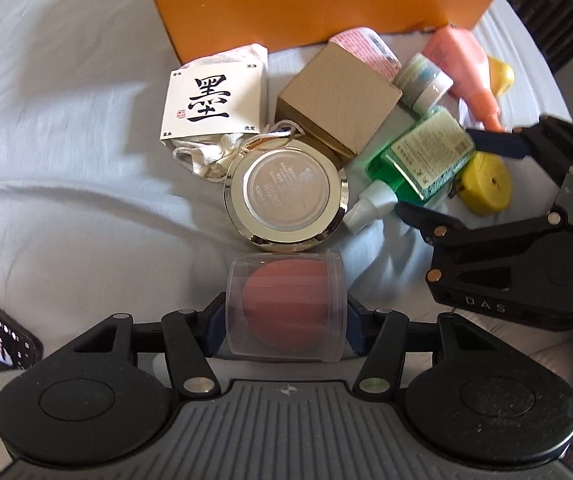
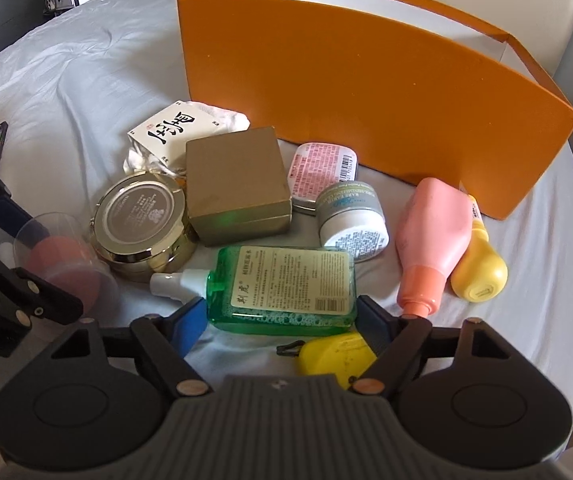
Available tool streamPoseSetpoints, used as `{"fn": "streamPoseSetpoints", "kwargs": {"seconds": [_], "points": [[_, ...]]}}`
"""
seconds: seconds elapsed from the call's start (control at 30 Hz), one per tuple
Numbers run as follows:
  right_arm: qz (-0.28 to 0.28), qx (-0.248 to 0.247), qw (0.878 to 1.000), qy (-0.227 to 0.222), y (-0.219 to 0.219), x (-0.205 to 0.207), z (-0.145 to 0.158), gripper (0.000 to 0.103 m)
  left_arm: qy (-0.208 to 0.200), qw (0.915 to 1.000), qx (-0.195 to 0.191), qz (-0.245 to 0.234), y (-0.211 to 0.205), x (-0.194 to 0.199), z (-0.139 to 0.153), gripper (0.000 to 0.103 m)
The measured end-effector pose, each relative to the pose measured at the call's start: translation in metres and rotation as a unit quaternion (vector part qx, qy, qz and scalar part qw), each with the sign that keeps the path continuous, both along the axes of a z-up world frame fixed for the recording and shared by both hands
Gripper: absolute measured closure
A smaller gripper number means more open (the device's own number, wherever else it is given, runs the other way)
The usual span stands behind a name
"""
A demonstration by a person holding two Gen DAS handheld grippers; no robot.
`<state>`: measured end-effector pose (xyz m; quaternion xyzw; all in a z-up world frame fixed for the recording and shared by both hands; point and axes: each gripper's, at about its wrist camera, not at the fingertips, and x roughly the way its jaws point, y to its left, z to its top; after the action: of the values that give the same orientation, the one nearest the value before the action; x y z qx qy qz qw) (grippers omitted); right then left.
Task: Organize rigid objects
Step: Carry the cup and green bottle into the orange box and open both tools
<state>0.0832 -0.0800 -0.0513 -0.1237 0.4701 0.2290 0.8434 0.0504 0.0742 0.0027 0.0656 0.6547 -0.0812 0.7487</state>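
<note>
1. Straddling the clear sponge case (image 1: 284,306), our left gripper (image 1: 284,322) has blue pads at both its sides; real contact we cannot tell
2. Our right gripper (image 2: 280,320) gapes around the green bottle (image 2: 282,286), pads apart from it, orange box (image 2: 366,92) at 12 o'clock

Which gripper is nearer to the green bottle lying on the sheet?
Right. The right gripper straddles the green bottle, pads not yet pressing. The left gripper sits off to its side, around the clear sponge case.
</note>
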Motion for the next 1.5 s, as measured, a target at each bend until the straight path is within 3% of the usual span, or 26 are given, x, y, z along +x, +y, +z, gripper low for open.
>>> {"fn": "streamPoseSetpoints", "kwargs": {"seconds": [0.3, 0.5, 0.93, 1.1, 1.37, 1.5], "points": [[0.007, 0.023, 0.999, -0.025, -0.009, -0.015, 0.014, 0.026, -0.065, 0.9936, -0.063, 0.069, 0.025, -0.020, 0.027, 0.038], [-0.011, 0.035, 0.999, -0.035, -0.024, -0.021, 0.025, 0.026, -0.100, 0.9863, -0.085, 0.100, 0.016, -0.020, 0.025, 0.038], [-0.009, 0.051, 0.995, -0.089, -0.040, -0.019, 0.071, 0.026, -0.172, 0.9735, -0.110, 0.103, 0.001, -0.001, 0.061, 0.038], [0.008, 0.050, 0.991, -0.120, -0.041, -0.004, 0.098, 0.026, -0.206, 0.9654, -0.121, 0.104, 0.002, 0.017, 0.083, 0.038], [0.010, 0.053, 0.980, -0.189, -0.039, 0.046, 0.149, 0.026, -0.274, 0.9448, -0.134, 0.121, 0.010, 0.071, 0.119, 0.038], [-0.017, 0.037, 0.979, -0.198, -0.033, 0.084, 0.150, 0.026, -0.272, 0.9479, -0.106, 0.128, 0.003, 0.113, 0.106, 0.038]]}}
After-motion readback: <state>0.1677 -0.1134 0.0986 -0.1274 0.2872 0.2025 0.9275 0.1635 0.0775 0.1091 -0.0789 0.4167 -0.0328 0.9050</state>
